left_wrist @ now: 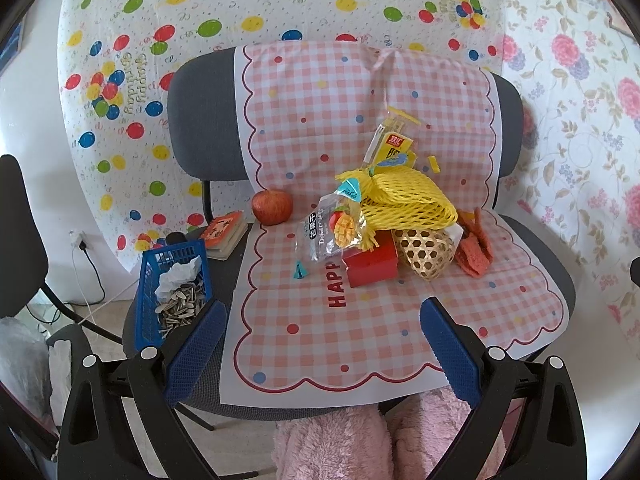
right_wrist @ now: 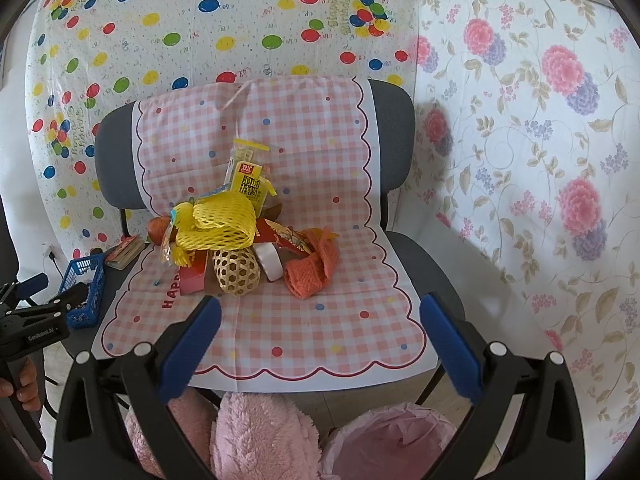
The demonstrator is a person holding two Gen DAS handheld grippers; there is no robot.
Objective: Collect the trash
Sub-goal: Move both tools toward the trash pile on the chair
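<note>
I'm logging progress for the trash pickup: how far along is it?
Barely started. Done: the blue basket already holds sunflower seed shells and crumpled paper. In hand: nothing; the left gripper and right gripper are both open and empty. Left: the yellow foam net, snack wrappers and orange net on the chair.

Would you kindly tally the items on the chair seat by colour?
Yellow: 2, foam fruit net, snack packet
Red: 2, apple, box
Orange: 1, foam net
Tan: 1, woven bamboo basket
Blue: 1, plastic basket
Clear: 1, dried-mango wrapper
Total: 8
</note>
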